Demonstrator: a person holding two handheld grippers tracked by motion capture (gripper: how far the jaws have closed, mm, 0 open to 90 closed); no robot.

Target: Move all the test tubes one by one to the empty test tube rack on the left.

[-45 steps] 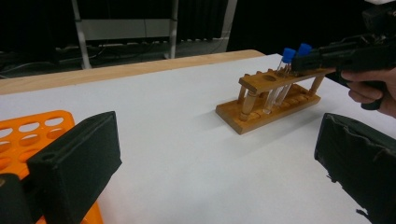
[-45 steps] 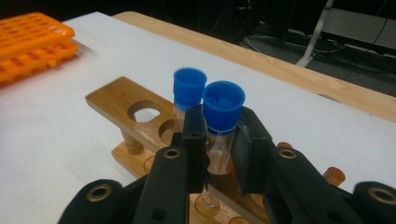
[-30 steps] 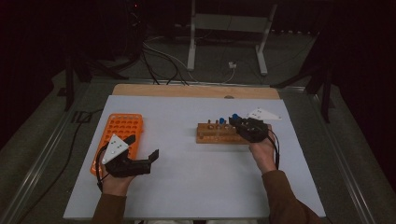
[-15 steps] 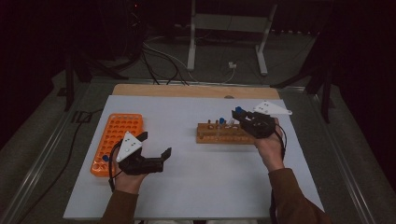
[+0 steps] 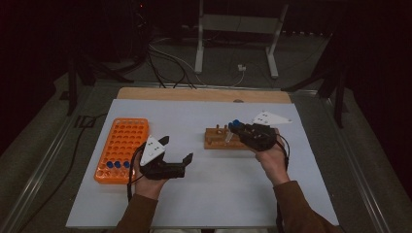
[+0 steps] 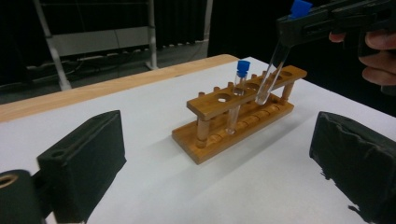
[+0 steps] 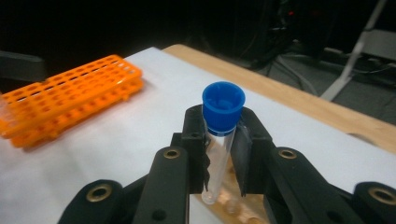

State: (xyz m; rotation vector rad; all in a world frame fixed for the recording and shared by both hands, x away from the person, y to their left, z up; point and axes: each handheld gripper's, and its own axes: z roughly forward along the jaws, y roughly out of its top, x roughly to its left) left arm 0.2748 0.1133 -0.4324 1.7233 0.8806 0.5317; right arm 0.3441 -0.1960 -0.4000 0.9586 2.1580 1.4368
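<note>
A wooden tube rack (image 5: 219,139) lies mid-table, with one blue-capped tube (image 6: 239,91) standing upright in it. My right gripper (image 5: 236,129) is shut on a second clear tube with a blue cap (image 7: 219,135), gripped just below the cap. That held tube (image 6: 274,63) tilts, its lower end at a hole in the rack's top board. To the left of the wooden rack, over bare white table, my left gripper (image 5: 177,148) stands open with nothing between its jaws. An orange tube rack (image 5: 121,145) lies at the left, with blue-capped tubes (image 5: 116,164) in its near row.
White sheet (image 5: 204,194) covers the table, with a wooden strip (image 5: 204,93) along the far edge. Beyond the table stand a metal stand (image 5: 233,43) and loose cables on the dark floor. The orange rack (image 7: 65,100) sits far left in the right gripper view.
My left gripper has moved right, away from the orange rack toward the table's middle. My right gripper rose to the right with the tube, then came back over the wooden rack.
</note>
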